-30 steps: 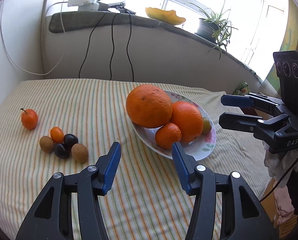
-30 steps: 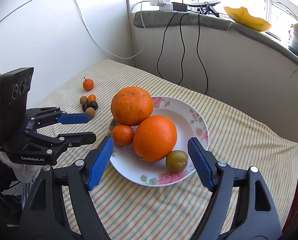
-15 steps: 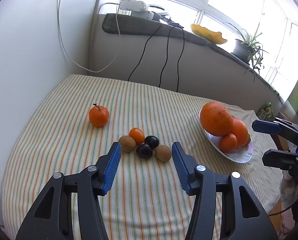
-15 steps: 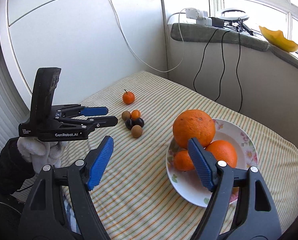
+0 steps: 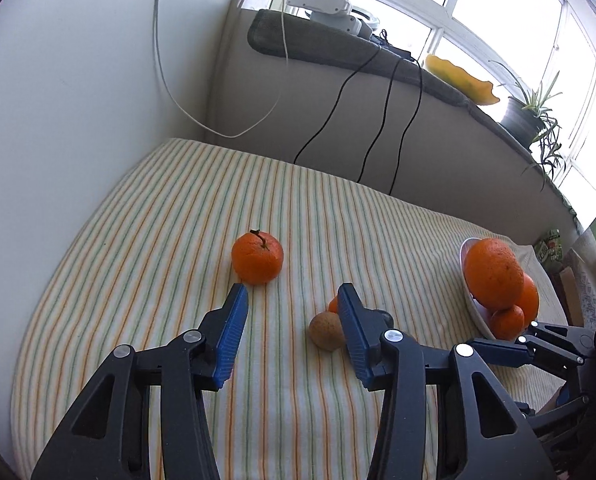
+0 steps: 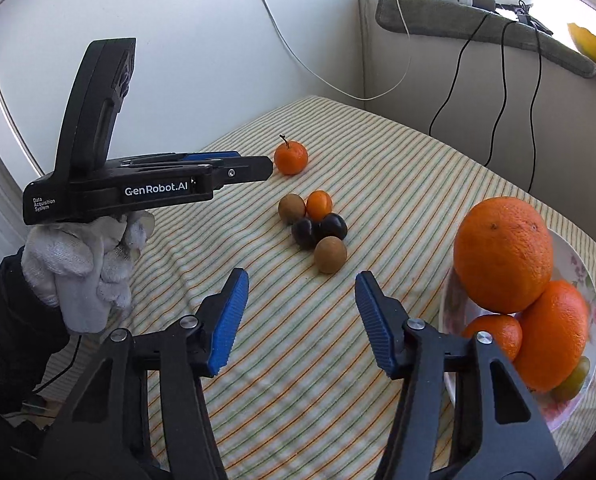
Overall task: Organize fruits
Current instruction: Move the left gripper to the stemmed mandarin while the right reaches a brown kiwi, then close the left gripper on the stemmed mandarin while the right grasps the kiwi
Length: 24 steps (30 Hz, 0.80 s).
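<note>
A stemmed tangerine [image 5: 258,258] lies on the striped cloth just beyond my left gripper [image 5: 292,296], whose jaws are closing with nothing between them. Right of it, a kiwi [image 5: 325,330] and a small orange fruit [image 5: 332,304] are partly hidden behind the right finger. In the right wrist view the left gripper [image 6: 268,168] points at the tangerine [image 6: 291,157], tips just short of it. My right gripper [image 6: 301,280] hangs before a cluster of two kiwis [image 6: 329,254], two dark plums [image 6: 333,226] and a small orange fruit [image 6: 319,205]; its jaws are closing on nothing.
A floral plate [image 6: 577,264] at the right holds a big orange [image 6: 503,254], a smaller orange [image 6: 557,336], a tangerine [image 6: 493,334] and a green plum [image 6: 573,380]. A white-gloved hand [image 6: 78,268] holds the left gripper. Walls and hanging cables [image 5: 377,120] bound the far side.
Both grippers have swung left from the plate toward the loose fruits. The left gripper now faces the stemmed tangerine. Both pairs of jaws stand narrower, the right one clearly so.
</note>
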Available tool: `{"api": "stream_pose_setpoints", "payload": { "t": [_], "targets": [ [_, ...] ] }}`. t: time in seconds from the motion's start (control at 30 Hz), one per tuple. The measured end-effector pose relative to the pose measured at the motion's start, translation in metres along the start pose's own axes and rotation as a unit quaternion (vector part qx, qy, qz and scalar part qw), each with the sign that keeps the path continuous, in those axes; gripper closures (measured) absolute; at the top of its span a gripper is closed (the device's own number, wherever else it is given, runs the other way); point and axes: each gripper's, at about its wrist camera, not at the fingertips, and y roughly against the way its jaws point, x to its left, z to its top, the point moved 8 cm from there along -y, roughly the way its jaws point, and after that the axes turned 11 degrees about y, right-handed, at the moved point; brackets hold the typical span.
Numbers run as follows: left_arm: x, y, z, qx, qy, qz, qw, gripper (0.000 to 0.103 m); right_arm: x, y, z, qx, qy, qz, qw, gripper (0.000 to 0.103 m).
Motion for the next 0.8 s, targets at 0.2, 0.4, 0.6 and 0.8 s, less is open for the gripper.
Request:
{"api": "stream_pose_setpoints", "payload": {
  "t": [0.2, 0.4, 0.6, 0.8],
  "targets": [
    [0.015, -0.022, 0.009, 0.007, 0.014, 0.012, 0.9998, 0.059, -0.005, -0.026, -0.001, 0.013, -0.005, -0.02, 1.0, 0.059],
    [0.017, -0.031, 0.01, 0.013, 0.017, 0.008, 0.9997, 0.059, -0.009, -0.039, 0.003, 0.018, 0.0, -0.036, 0.999, 0.06],
    [0.014, -0.035, 0.009, 0.022, 0.009, 0.011, 0.9996, 0.059, -0.012, -0.05, 0.004, 0.025, -0.007, -0.036, 0.999, 0.065],
    [0.018, -0.042, 0.009, 0.028, 0.019, 0.014, 0.9993, 0.067, -0.014, -0.054, 0.002, 0.03, -0.015, -0.031, 0.999, 0.073]
  ]
}}
